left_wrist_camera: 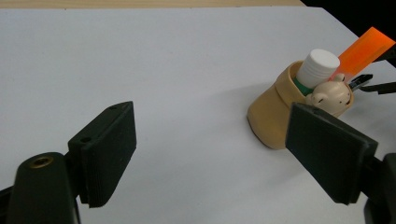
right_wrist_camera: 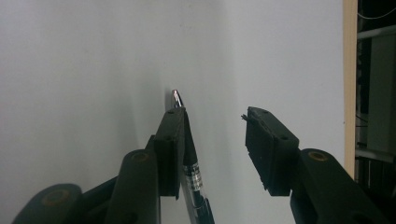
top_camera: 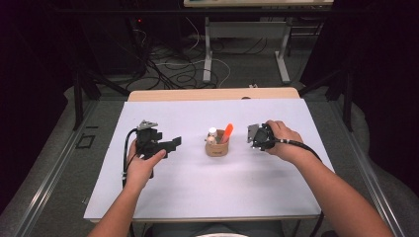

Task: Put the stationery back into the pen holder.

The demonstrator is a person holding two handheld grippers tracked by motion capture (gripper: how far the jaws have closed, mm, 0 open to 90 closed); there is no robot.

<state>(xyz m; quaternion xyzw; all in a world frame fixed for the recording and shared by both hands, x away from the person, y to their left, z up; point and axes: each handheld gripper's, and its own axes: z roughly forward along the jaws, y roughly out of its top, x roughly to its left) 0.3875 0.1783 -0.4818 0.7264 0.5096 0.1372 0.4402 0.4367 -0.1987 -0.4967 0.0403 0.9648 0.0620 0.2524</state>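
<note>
Leftmost, the left gripper [top_camera: 168, 144] rests on the white tabletop [top_camera: 197, 187], well to the left of the small tan boot-shaped holder [top_camera: 217, 146], and its two black jaws stand spread wide with nothing between them. From its own camera, the holder [left_wrist_camera: 273, 116] sits just beyond the far jaw, apart from it. That holder stands near the middle of the tabletop and carries a white ribbed cap [left_wrist_camera: 318, 66], a small cream bear-shaped figure [left_wrist_camera: 332, 94] and a flat translucent orange strip [left_wrist_camera: 366, 49] that leans out toward the right. To the right of the holder, the right gripper [top_camera: 256, 136] is held in the person's hand with its jaws pointing toward the holder, near it but not touching. In the right gripper view, a slim black pen with a clear barrel and silver tip [right_wrist_camera: 189, 163] lies against the inner face of one jaw, while the other jaw stands apart from it, so the pen is between them without being pinched.
</note>
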